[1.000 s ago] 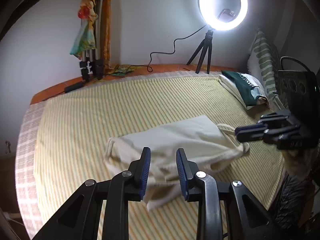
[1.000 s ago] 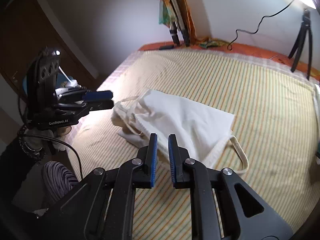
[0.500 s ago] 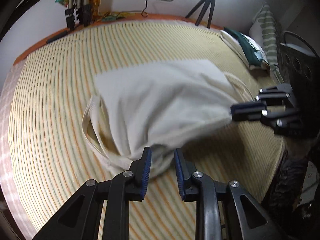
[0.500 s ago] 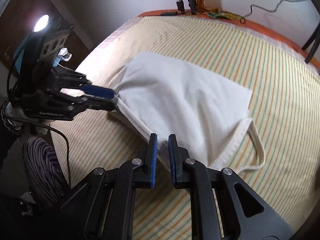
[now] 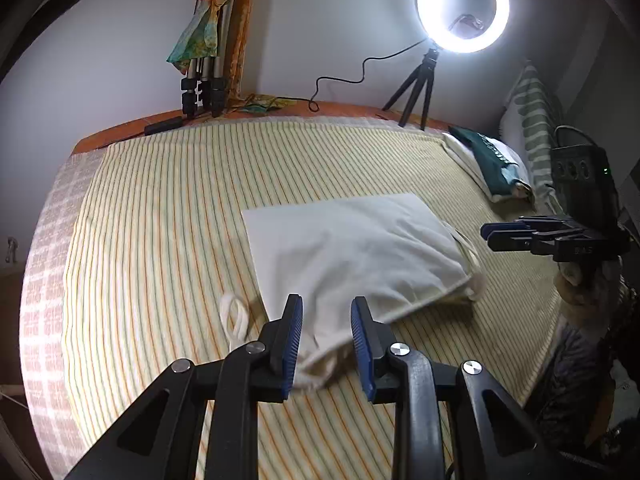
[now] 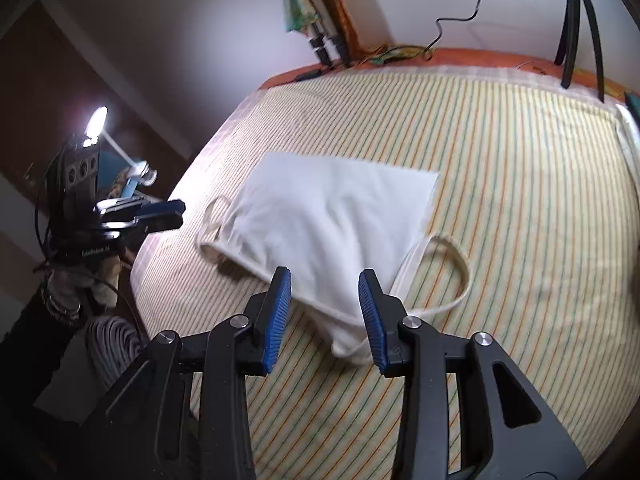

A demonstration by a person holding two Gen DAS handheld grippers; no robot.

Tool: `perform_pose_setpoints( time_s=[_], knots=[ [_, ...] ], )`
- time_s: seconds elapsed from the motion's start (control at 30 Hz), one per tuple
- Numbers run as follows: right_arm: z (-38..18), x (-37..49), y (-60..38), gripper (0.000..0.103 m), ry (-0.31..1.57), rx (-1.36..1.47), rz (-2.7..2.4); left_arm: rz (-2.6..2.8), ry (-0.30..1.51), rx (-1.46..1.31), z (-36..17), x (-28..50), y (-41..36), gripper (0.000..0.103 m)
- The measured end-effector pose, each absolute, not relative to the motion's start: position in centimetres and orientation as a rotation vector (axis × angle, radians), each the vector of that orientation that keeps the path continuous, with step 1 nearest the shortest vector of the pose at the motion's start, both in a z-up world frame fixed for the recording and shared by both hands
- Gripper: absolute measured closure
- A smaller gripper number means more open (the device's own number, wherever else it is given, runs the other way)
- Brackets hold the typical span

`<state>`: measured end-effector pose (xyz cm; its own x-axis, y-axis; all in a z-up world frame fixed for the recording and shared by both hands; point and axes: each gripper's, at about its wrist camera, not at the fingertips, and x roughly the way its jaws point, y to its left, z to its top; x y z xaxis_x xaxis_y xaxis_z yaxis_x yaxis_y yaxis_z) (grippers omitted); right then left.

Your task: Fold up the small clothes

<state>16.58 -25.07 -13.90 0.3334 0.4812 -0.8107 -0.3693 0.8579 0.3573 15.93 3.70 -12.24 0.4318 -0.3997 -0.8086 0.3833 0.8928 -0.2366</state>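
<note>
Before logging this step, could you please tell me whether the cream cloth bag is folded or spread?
Spread: the cream cloth bag lies as one flat rectangle on the striped bedsheet, straps out.

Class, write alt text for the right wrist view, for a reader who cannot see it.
A cream cloth bag with loop handles lies spread on a striped bedsheet, its near corner between the open blue-padded fingers of the right claw, which is not gripping it. At the left edge the left claw hangs beside the bed; a black tripod stands at the far side.
</note>
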Motion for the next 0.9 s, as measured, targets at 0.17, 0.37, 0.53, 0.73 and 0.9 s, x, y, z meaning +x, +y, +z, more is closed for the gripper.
perform_pose_setpoints(
  time_s=[0.17, 0.37, 0.53, 0.73, 0.9],
  knots=[
    [-15.5, 19.3, -24.9, 0.066, 1.106, 0.108, 0.464, -0.487, 1.078, -0.002, -15.7, 17.8, 1.9, 0.079],
    [-18.0, 22.4, -26.1, 0.066, 1.153, 0.178, 0.412, -0.513, 1.144, 0.061, -18.3, 15.7, 1.1, 0.079],
    [-18.7, 23.4, -27.5, 0.066, 1.162, 0.168, 0.337, -0.51, 1.167, 0.102, -18.3, 13.8, 1.9, 0.077],
    [-18.5, 23.6, -29.7, 0.048, 1.171, 0.369, 0.429, -0.462, 1.084, -0.118, -15.8, 14.8, 5.1, 0.051],
    [-19.9, 23.7, -29.5, 0.048, 1.225, 0.427, 0.486, -0.453, 1.152, -0.318, -17.7, 17.2, 6.3, 0.047]
  ],
)
